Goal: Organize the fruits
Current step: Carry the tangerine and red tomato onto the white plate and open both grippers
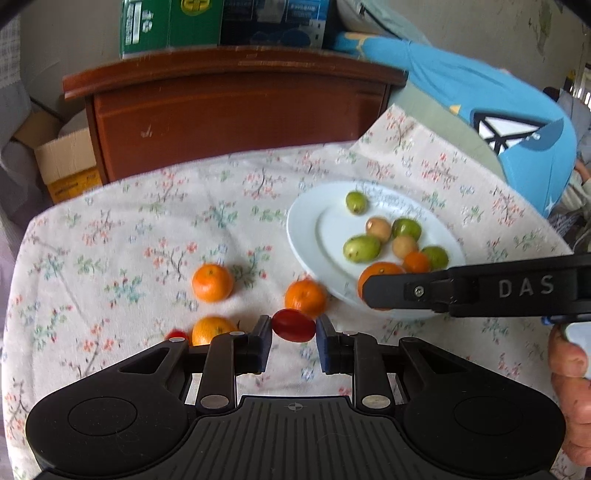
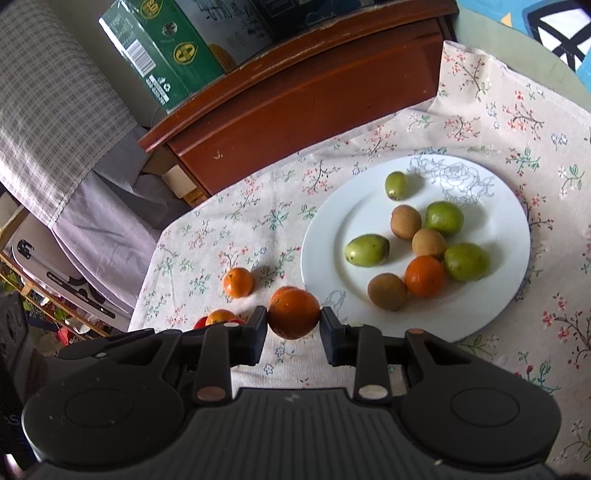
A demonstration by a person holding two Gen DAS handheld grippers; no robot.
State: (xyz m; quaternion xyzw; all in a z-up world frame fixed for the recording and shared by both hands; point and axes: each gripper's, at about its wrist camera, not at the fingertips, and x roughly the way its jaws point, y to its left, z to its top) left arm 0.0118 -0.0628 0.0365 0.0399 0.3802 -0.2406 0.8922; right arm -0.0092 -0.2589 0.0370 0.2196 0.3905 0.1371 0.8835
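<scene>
My left gripper [image 1: 293, 334] is shut on a red cherry tomato [image 1: 293, 325], just above the flowered tablecloth [image 1: 110, 240]. Around it lie three loose mandarins [image 1: 212, 282] and a second tomato [image 1: 177, 335] at the left finger. My right gripper [image 2: 293, 325] is shut on a mandarin [image 2: 293, 313], near the front left rim of the white plate [image 2: 498, 206]. The plate holds several green fruits [image 2: 367, 250], brown longans [image 2: 387, 291] and one small mandarin [image 2: 424, 276]. In the left wrist view the right gripper's black finger [image 1: 391, 291] crosses the plate [image 1: 306, 229] from the right.
A brown wooden cabinet [image 1: 236, 118] stands behind the table, with a green carton [image 1: 147, 26] on top. A cardboard box [image 1: 66, 162] sits on the floor at the left. Blue cloth [image 1: 480, 96] lies beyond the plate. A hand [image 1: 570, 387] shows at the right edge.
</scene>
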